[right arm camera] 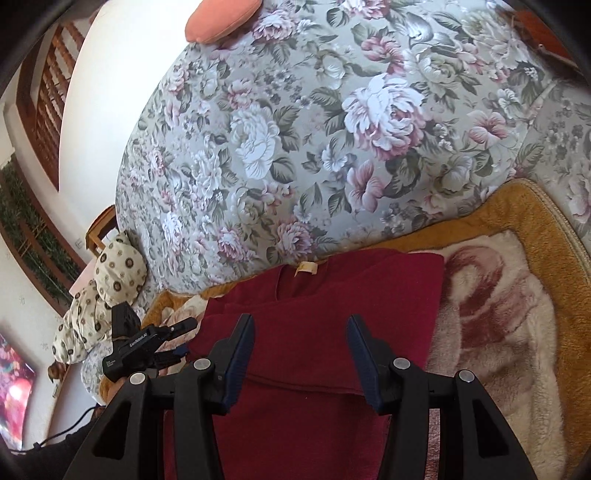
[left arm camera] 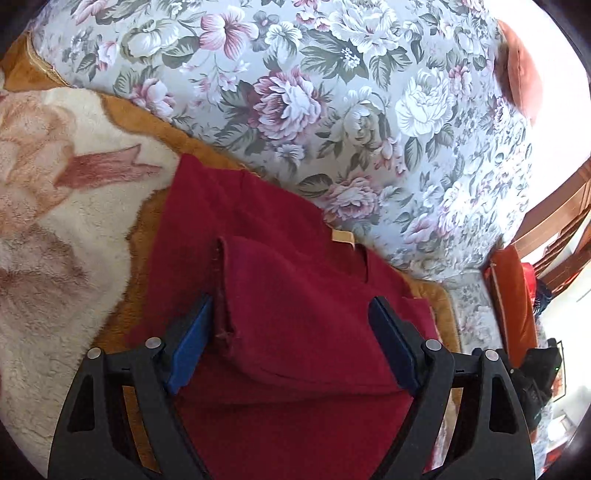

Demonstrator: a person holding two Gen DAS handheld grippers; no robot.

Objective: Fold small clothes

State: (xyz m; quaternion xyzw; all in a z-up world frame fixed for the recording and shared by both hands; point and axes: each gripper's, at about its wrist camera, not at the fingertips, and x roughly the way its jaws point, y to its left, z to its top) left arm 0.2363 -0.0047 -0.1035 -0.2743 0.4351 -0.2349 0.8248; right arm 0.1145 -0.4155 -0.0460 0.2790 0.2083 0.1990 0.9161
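Note:
A dark red garment (left arm camera: 266, 229) lies flat on a plush blanket, its neck label (left arm camera: 343, 236) toward the sofa back. One side is folded over the middle, with a hemmed edge (left arm camera: 221, 291) showing. My left gripper (left arm camera: 291, 310) is open above this folded part, empty. In the right wrist view the same garment (right arm camera: 317, 295) lies with its label (right arm camera: 306, 267) at the far edge. My right gripper (right arm camera: 301, 325) is open over the garment, empty. My left gripper also shows in the right wrist view (right arm camera: 184, 325) at the garment's left edge.
The cream and orange plush blanket (left arm camera: 55, 229) (right arm camera: 498, 314) covers the seat. A floral sofa back (left arm camera: 314, 92) (right arm camera: 295, 147) rises just behind the garment. An orange cushion (left arm camera: 511, 295) lies to one side, a spotted pillow (right arm camera: 110, 273) beside it, a pink cushion (right arm camera: 221, 18) on top.

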